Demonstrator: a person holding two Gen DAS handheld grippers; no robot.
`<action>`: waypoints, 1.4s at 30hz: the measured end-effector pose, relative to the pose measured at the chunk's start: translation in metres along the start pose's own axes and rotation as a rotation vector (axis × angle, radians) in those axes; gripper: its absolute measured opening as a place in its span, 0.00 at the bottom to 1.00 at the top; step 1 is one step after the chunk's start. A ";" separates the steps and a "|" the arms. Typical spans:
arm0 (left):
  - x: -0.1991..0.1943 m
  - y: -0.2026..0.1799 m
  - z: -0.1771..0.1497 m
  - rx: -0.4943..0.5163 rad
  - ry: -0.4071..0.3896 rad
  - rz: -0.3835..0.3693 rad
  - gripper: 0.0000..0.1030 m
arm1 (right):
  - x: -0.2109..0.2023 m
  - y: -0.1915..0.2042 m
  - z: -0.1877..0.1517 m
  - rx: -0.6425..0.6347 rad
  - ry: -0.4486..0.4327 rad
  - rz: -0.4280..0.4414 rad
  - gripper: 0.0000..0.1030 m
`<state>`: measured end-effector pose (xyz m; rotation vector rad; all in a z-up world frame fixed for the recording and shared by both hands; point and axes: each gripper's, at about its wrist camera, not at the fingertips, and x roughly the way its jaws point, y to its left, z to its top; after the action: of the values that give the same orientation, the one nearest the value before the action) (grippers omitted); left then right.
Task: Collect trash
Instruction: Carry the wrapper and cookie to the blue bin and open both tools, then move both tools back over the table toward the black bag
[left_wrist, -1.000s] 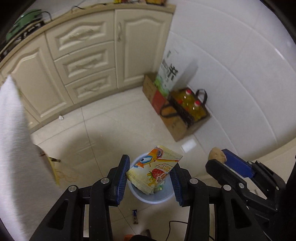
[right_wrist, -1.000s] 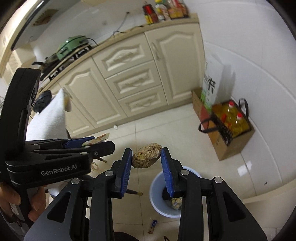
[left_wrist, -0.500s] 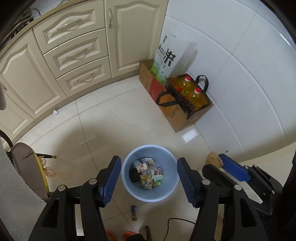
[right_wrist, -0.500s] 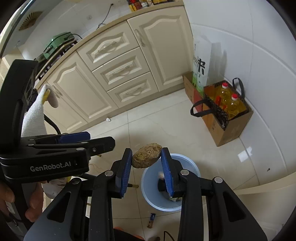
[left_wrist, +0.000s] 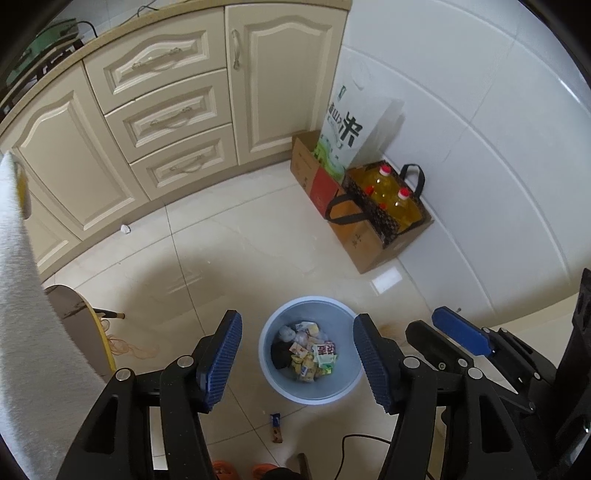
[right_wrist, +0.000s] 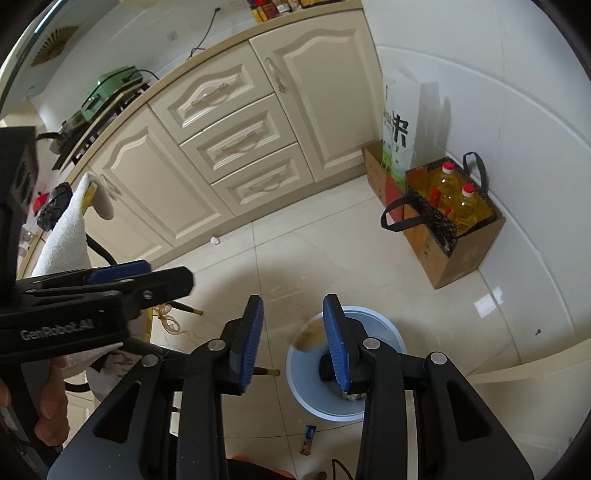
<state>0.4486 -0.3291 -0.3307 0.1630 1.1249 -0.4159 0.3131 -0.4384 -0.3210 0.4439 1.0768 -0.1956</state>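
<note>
Trash is lying mostly inside the bin (left_wrist: 275, 384), a pale blue round pail standing on the tiled floor directly below both tools. The left gripper (left_wrist: 297, 358) is hanging over the bin with its jaws spread wide and nothing between them. The right gripper (right_wrist: 293, 338) is likewise hanging spread and empty; a brown blurred lump (right_wrist: 310, 334) is showing just beyond its right pad, over the bin rim, apparently falling.

The load in the bin consists of snack wrappers (left_wrist: 314, 360), crumpled paper and one dark piece. One small wrapper (left_wrist: 276, 432) is lying on the floor just beside the bin, on the near side. A white scrap (left_wrist: 125, 229) is lying well apart, near the foot of the cabinets (left_wrist: 166, 122).

Handling judgement: both loose pieces are probably very light and soft, and the wrapper's film is likely slick. The wrapper should be pinched across its narrow width at mid-length, with the pads lowered flat to the tile. The scrap should be squeezed whole.

Farther off, a cardboard box (left_wrist: 373, 243) holding oil bottles (left_wrist: 391, 195) is standing against the tiled wall.
</note>
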 end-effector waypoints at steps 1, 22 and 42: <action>-0.007 0.002 -0.002 0.000 -0.005 -0.003 0.57 | -0.002 0.001 0.001 0.002 -0.001 -0.003 0.42; -0.293 0.138 -0.093 -0.007 -0.445 0.197 0.79 | -0.114 0.239 0.055 -0.316 -0.231 0.131 0.81; -0.272 0.405 -0.038 -0.337 -0.393 0.476 0.92 | 0.044 0.432 0.112 -0.470 -0.042 0.264 0.84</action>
<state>0.4809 0.1180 -0.1352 0.0444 0.7210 0.1648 0.5821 -0.0983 -0.2053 0.1523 0.9742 0.2778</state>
